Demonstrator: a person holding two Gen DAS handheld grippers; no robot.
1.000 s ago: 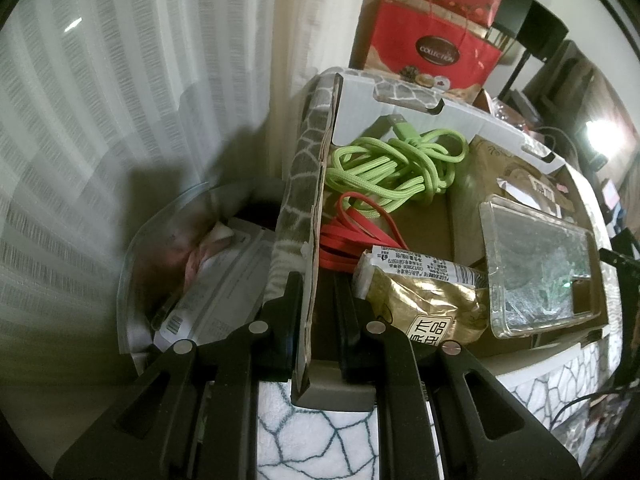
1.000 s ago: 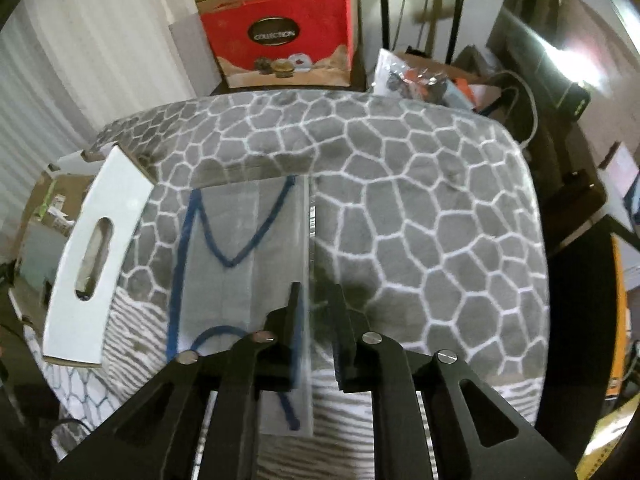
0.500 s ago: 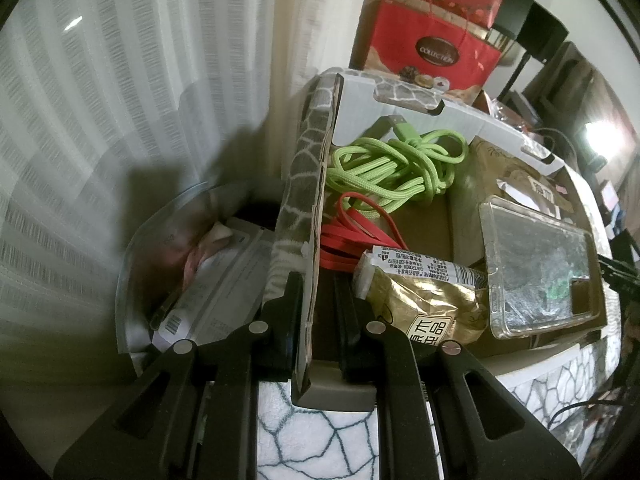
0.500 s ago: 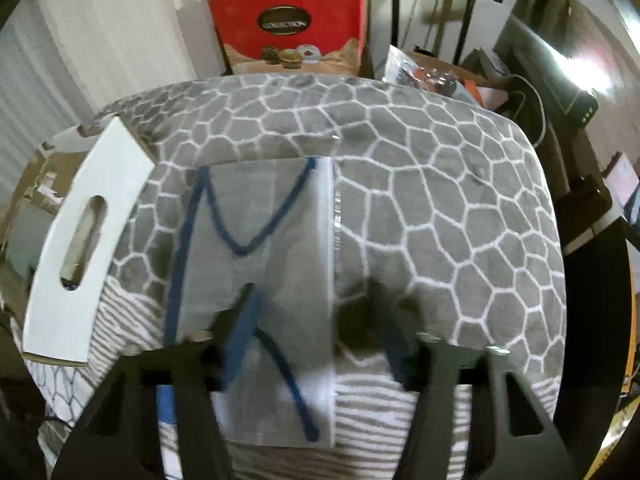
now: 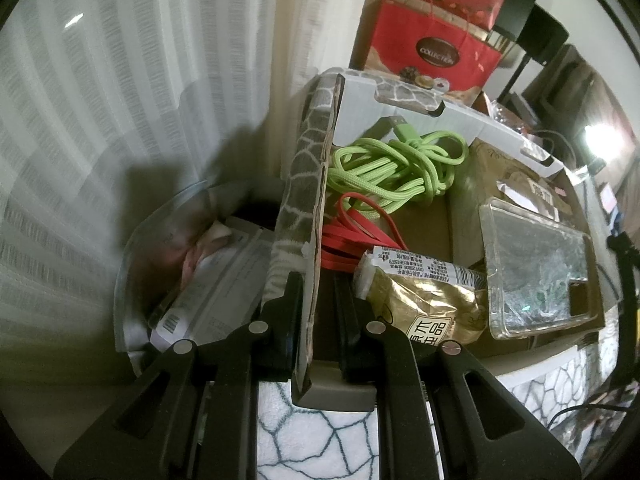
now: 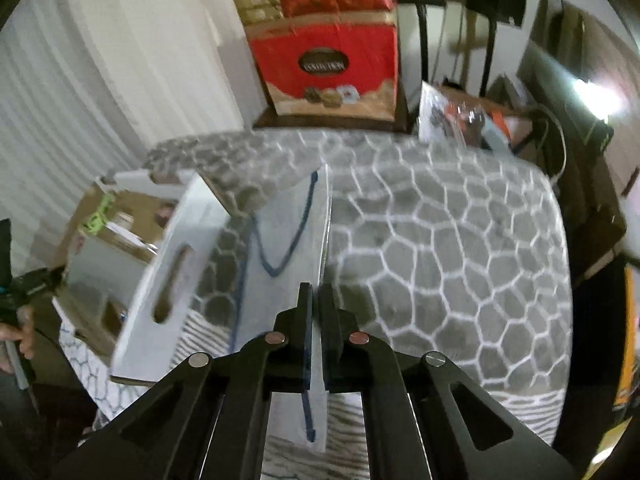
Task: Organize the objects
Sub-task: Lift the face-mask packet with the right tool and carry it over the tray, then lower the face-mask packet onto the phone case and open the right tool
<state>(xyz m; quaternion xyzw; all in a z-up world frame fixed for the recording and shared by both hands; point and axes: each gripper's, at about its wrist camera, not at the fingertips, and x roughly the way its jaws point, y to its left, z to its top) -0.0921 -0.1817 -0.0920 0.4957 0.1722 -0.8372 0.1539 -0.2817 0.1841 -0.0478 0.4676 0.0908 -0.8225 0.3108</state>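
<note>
My left gripper (image 5: 316, 280) is shut on the left wall (image 5: 308, 184) of an open cardboard box. Inside the box lie a green cable (image 5: 400, 168), a red cable (image 5: 352, 236), a gold snack packet (image 5: 424, 300) and a clear phone case (image 5: 540, 268). My right gripper (image 6: 318, 292) is shut on a clear plastic bag (image 6: 288, 248) with a dark blue cord inside. It holds the bag on edge above the grey patterned blanket (image 6: 440, 248), just right of the box (image 6: 168, 280).
A clear bin (image 5: 192, 264) with papers stands left of the box by the white curtain. A red gift bag (image 6: 328, 64) and stacked cartons stand behind the blanket. A packet (image 6: 460, 112) and cables lie at the back right.
My right gripper has closed on the clear bag and lifted it off the blanket, tilting it on edge. The left gripper and box have not moved.
</note>
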